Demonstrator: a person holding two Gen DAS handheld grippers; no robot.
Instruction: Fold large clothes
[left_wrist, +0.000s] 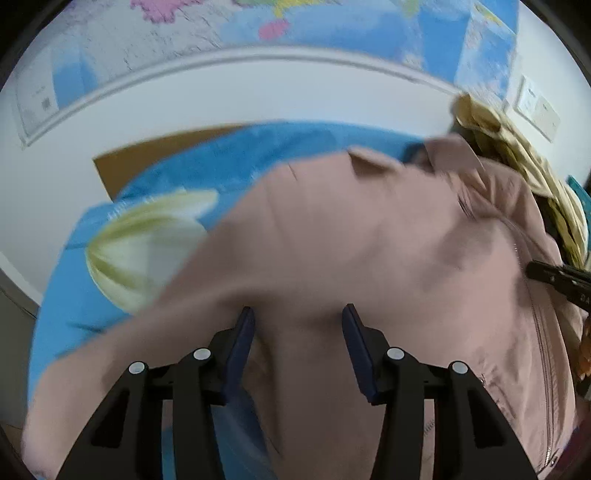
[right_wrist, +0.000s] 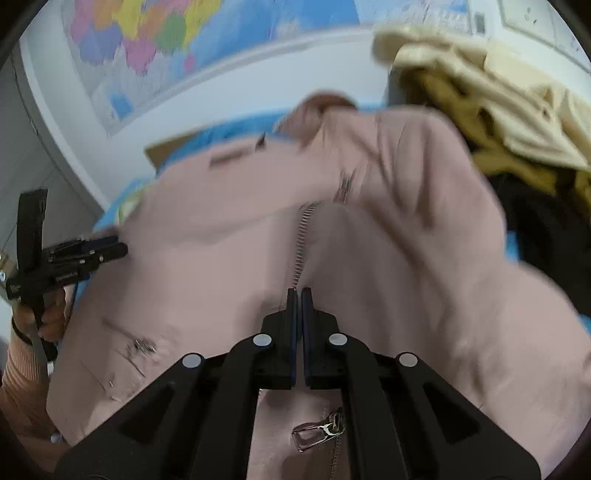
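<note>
The pink jacket (right_wrist: 369, 236) lies spread over a blue cloth (left_wrist: 229, 155) that covers the desk, its zipper (right_wrist: 301, 243) running up the middle toward the far edge, where the collar is bunched. The right hand-held gripper (right_wrist: 299, 295) is clenched on the jacket fabric at the lower end of the zipper, its jaws pressed together with cloth between them. The left hand-held gripper (left_wrist: 297, 314) is released, jaws well apart, with a ridge of pink fabric between them but not pinched. Both views are motion-blurred.

This looks like an early step: gathering the near hem to carry it over. The next move calls for the left gripper to clamp its fold, then both to lift together.

A heap of cream and mustard clothes (right_wrist: 498, 103) sits at the desk's far right corner, and a map (right_wrist: 155, 40) hangs on the wall behind.
</note>
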